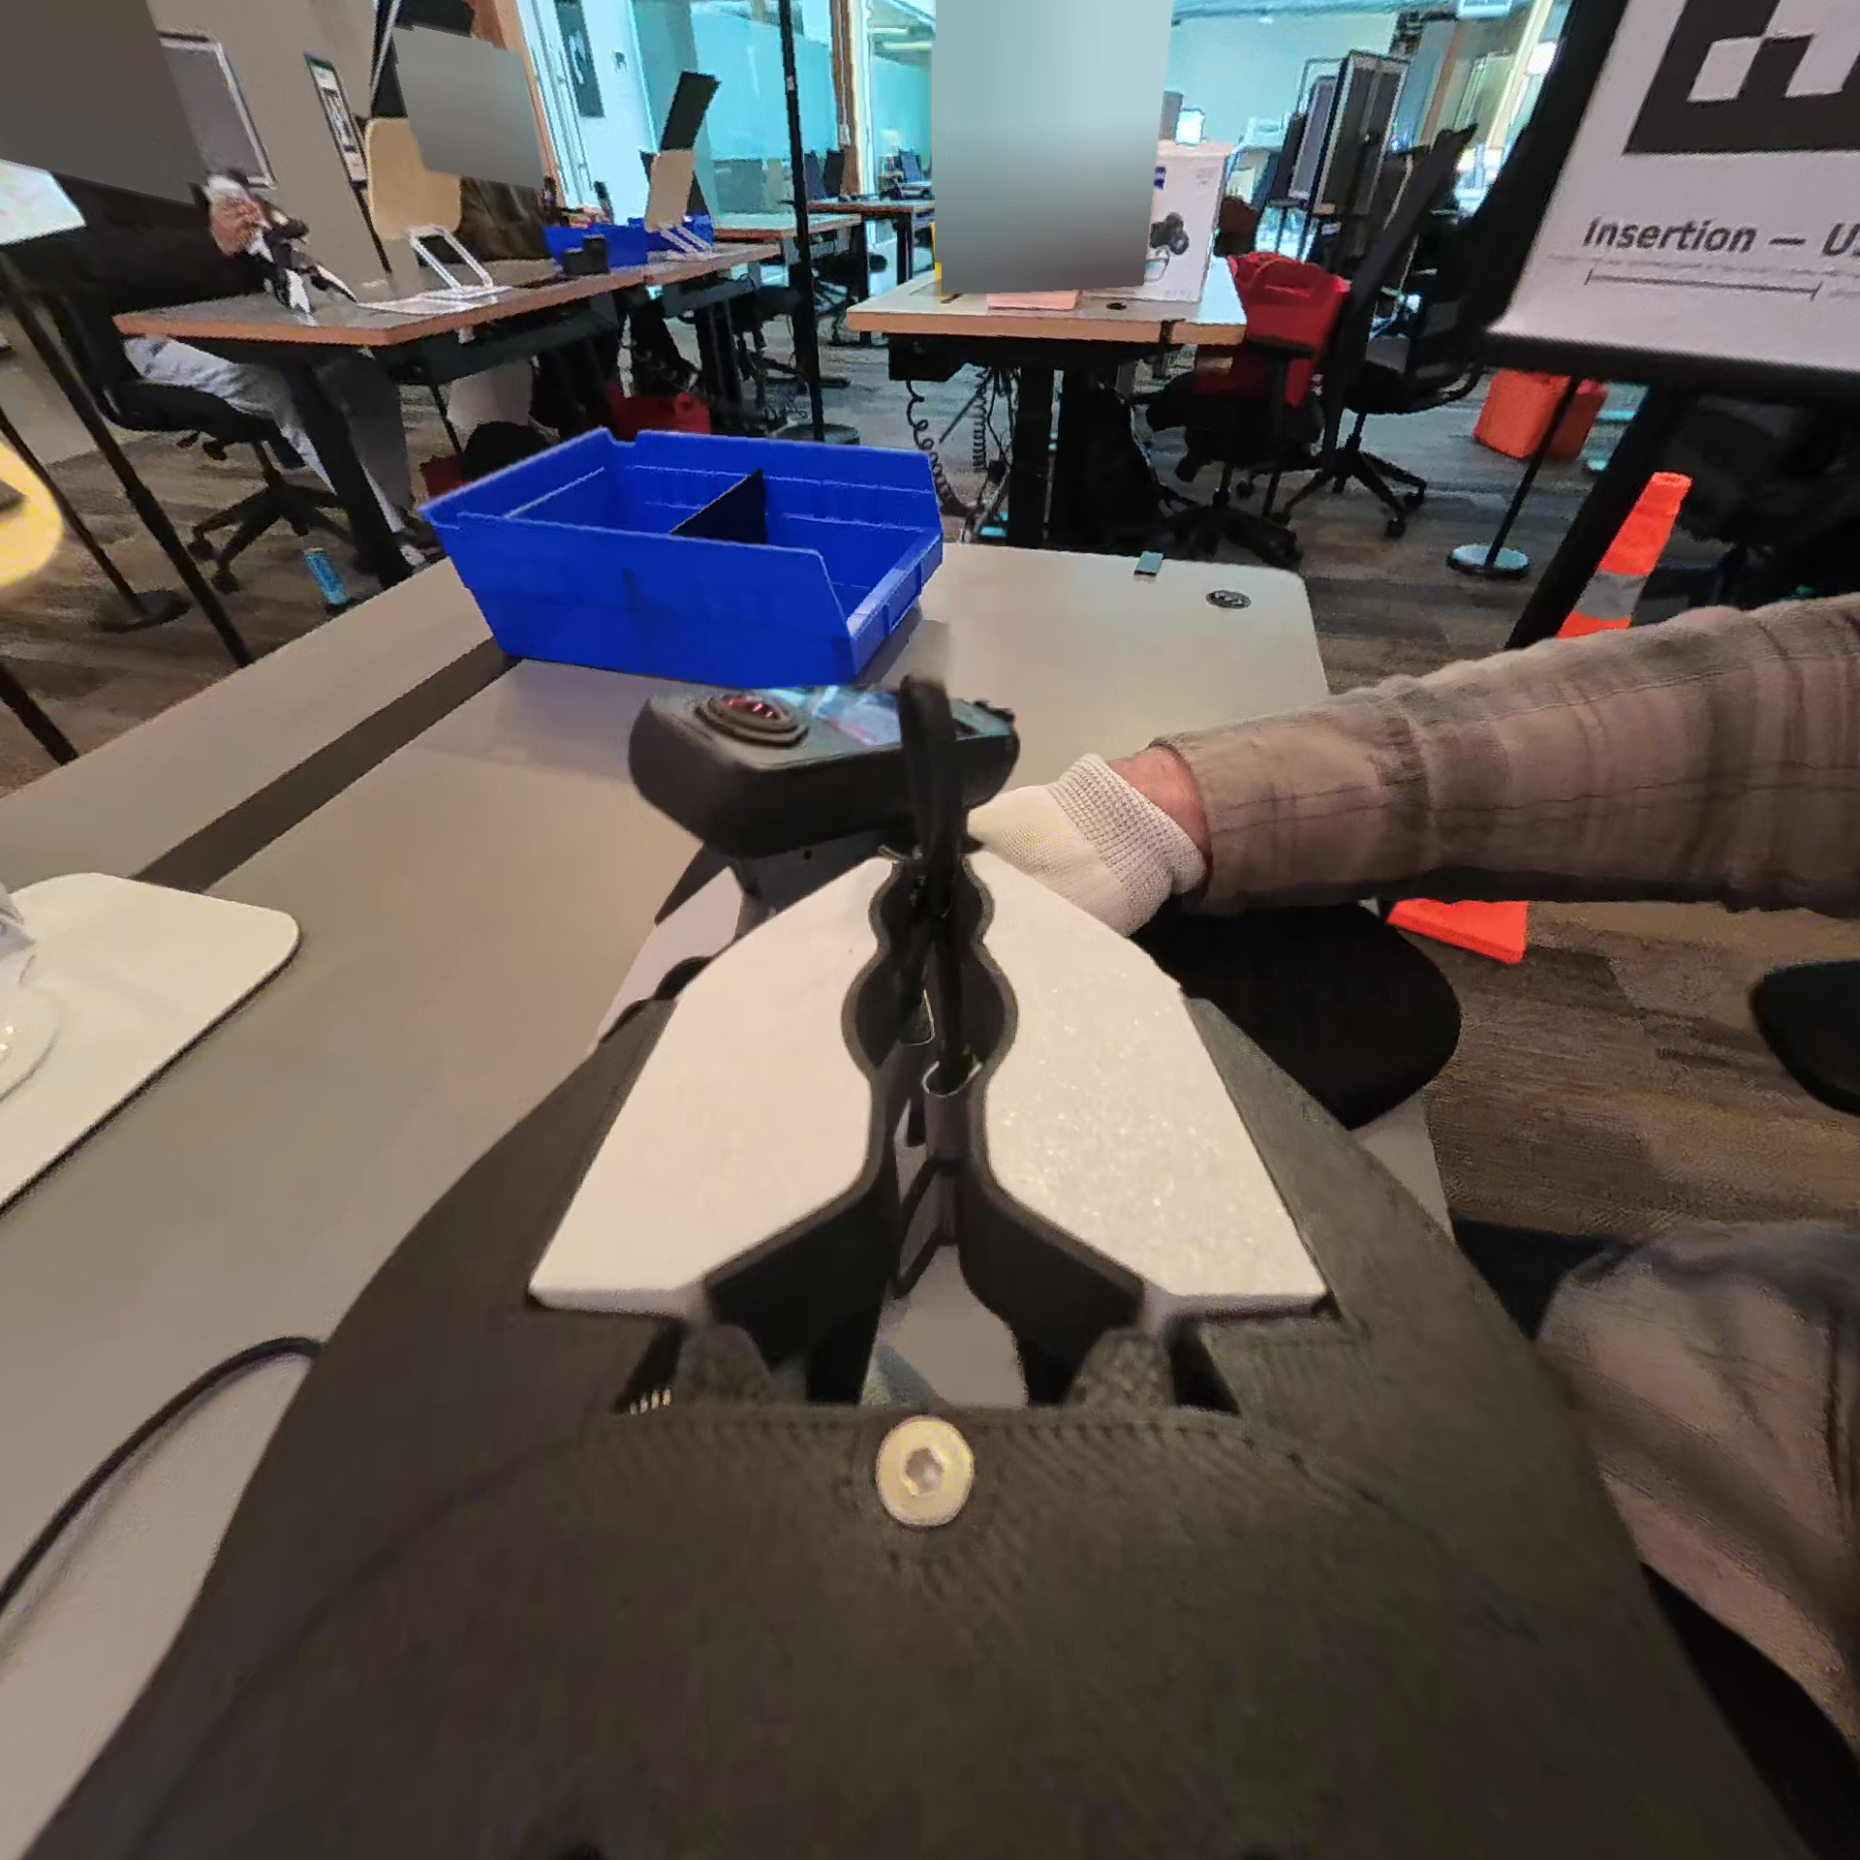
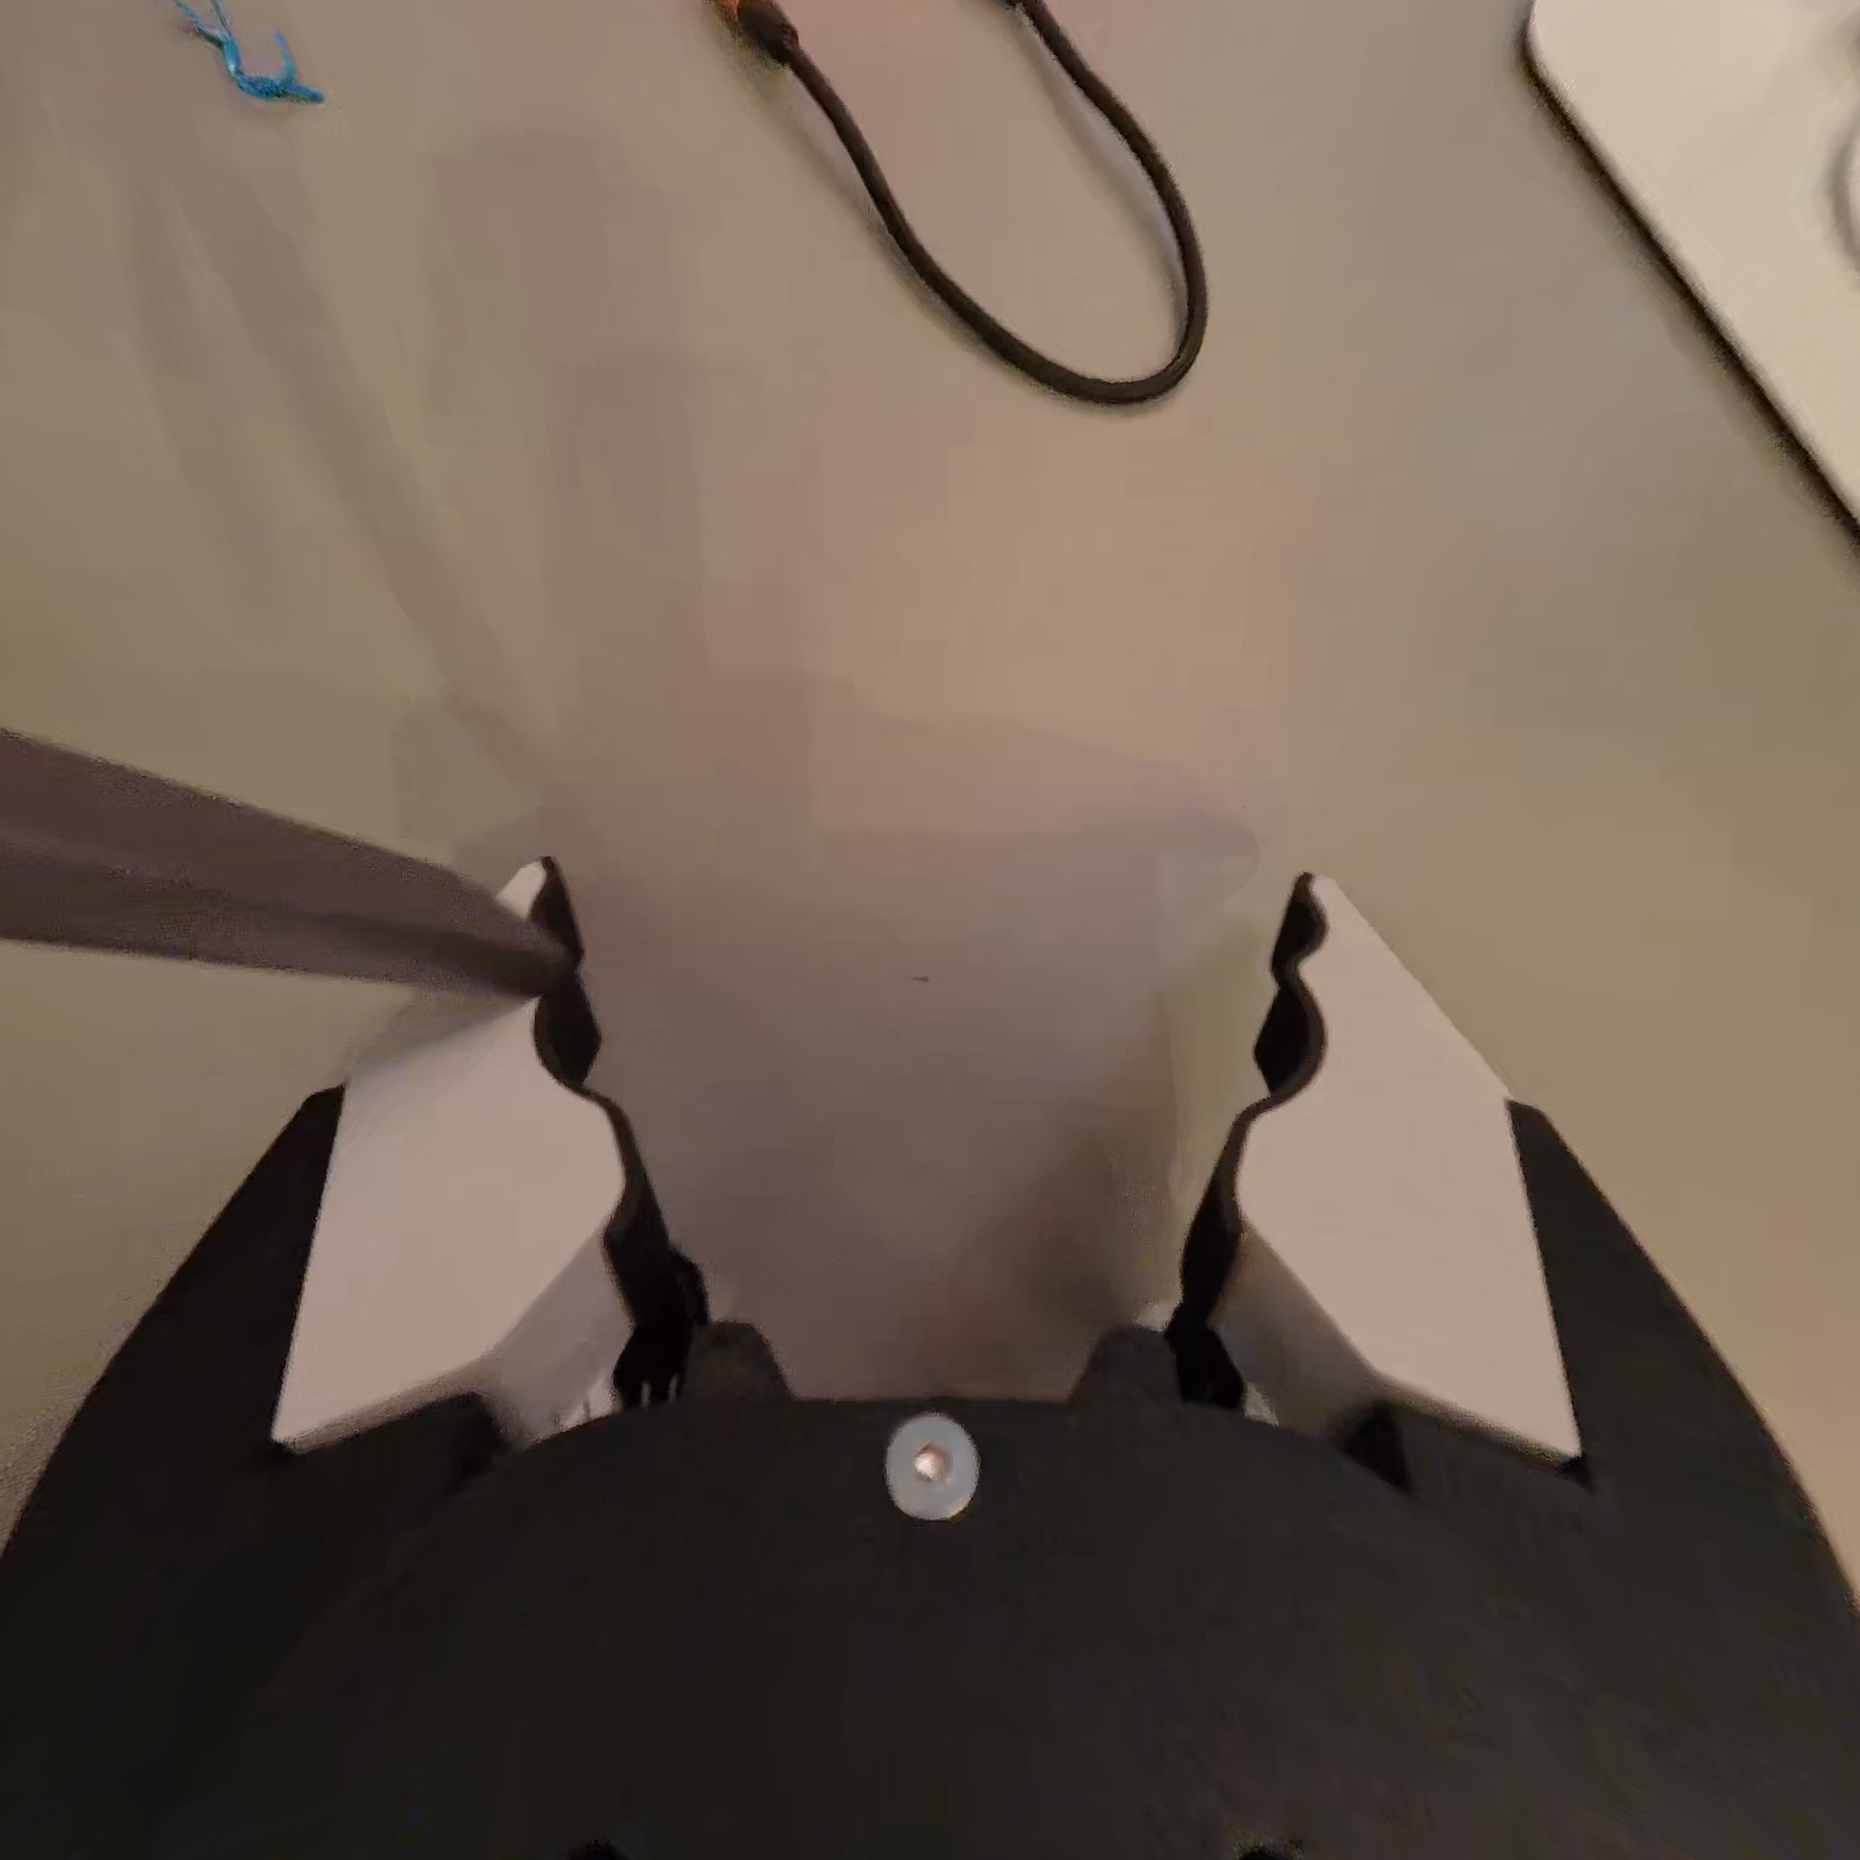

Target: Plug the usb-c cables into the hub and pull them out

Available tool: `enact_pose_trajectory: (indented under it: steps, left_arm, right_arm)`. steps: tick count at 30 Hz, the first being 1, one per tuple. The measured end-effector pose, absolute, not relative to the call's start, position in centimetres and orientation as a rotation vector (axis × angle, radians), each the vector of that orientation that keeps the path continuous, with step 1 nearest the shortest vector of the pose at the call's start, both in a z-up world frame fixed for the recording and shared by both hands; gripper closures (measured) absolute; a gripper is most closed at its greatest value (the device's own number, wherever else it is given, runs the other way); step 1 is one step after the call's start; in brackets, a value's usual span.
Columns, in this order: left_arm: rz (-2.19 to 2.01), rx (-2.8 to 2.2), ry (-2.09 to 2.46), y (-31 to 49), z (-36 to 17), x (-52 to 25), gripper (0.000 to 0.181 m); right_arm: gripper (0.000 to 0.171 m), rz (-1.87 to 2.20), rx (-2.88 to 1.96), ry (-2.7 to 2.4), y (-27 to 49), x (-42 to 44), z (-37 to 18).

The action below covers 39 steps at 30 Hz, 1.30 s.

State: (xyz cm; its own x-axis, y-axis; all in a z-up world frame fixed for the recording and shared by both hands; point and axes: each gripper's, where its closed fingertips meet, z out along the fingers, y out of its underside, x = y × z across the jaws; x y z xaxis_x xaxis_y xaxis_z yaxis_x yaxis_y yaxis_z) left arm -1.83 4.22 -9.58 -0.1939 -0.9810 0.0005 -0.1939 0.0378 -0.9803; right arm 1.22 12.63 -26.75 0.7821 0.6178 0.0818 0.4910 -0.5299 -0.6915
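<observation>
My left gripper (image 1: 931, 891) is shut on a slim grey hub (image 1: 941, 1147), seen end-on between the fingers, with a black cable (image 1: 928, 795) running up out of the grip. It is held above the grey table (image 1: 423, 966). My right gripper (image 2: 926, 886) is open and empty, pointing down at the table (image 2: 906, 604). A looped black usb-c cable (image 2: 1127, 382) lies on the table ahead of it. A blurred dark grey bar (image 2: 252, 906) reaches in from the left and meets its left fingertip (image 2: 549, 886). The right gripper's body (image 1: 820, 755) shows in the left wrist view, held by a gloved hand (image 1: 1097, 845).
A blue bin (image 1: 694, 564) stands at the far side of the table. A white pad (image 1: 121, 996) lies at the left, and also shows in the right wrist view (image 2: 1731, 201). A blue thread scrap (image 2: 257, 70) lies on the table. A sign stand (image 1: 1711, 181) is at right. Spacing between my two grippers at the tips: around 20 cm.
</observation>
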Motion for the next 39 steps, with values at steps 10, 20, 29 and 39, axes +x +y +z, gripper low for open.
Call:
enact_pose_trajectory:
  steps: [10,20,29,39]
  left_arm:
    - [-1.307,-1.316,1.363,3.8,-12.4,-1.2,0.173]
    - [-1.330,-1.364,1.338,3.8,-14.5,-0.7,0.173]
    - [-1.472,-1.359,1.244,4.0,-15.8,-0.3,0.173]
    - [-1.544,-1.352,1.195,4.3,-15.5,0.3,0.173]
  right_arm:
    - [0.067,0.281,-2.214,-0.807,12.0,0.8,-26.6]
    - [0.132,0.295,-2.168,-0.838,11.7,-0.9,-26.3]
    - [0.131,0.199,-2.104,-0.902,11.7,-1.4,-26.0]
    - [0.122,0.287,-2.115,-0.931,11.4,-1.8,-26.2]
